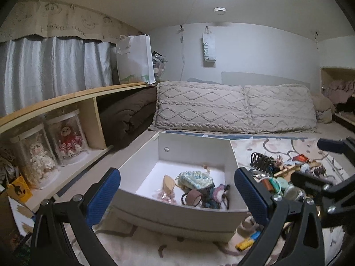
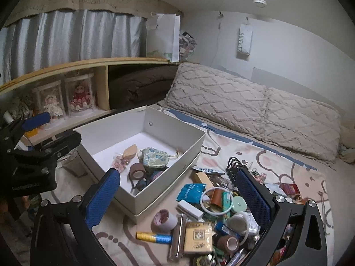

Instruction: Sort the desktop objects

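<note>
A white open box [image 1: 195,146] [image 2: 190,148] sits on the bed and holds a floral pouch [image 1: 195,180] [image 2: 154,157], a brown tape roll [image 1: 193,197] [image 2: 138,172], a wooden piece and hair ties. My left gripper [image 1: 177,190] hovers open over the box's near wall, nothing between its blue pads. It also shows at the left edge of the right wrist view as the left gripper [image 2: 55,130]. My right gripper [image 2: 177,197] is open above a pile of small items [image 2: 213,212]: a white ring, a blue packet, a yellow card, a glue stick [image 2: 154,237]. The right gripper [image 1: 310,161] appears at right.
Two knitted pillows [image 1: 235,108] lie against the back wall. A wooden shelf [image 1: 66,97] on the left holds two dolls in clear cases and a folded brown blanket. A white bag stands on top. The patterned sheet [image 2: 277,161] lies under the pile.
</note>
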A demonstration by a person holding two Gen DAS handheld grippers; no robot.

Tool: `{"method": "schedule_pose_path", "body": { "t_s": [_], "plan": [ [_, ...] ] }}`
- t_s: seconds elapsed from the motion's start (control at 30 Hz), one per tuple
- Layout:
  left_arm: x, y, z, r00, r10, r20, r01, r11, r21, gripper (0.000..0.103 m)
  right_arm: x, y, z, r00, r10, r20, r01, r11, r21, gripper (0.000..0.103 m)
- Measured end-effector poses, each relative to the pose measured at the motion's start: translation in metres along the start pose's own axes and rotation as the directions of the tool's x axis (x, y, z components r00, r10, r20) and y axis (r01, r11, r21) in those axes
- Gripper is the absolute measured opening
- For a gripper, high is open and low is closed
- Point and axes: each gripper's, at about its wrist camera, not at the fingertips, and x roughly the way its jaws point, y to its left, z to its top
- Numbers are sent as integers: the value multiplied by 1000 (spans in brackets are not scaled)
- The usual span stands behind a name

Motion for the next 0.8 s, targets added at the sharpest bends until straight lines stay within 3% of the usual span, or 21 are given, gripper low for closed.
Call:
{"method": "schedule_pose_path", "body": {
  "t_s": [0.8],
  "plan": [
    [-65,-2,-41,998,-63,10,63,996,64,103,-59,14,-48,1000,-17,9,17,999,43,103]
  ]
}}
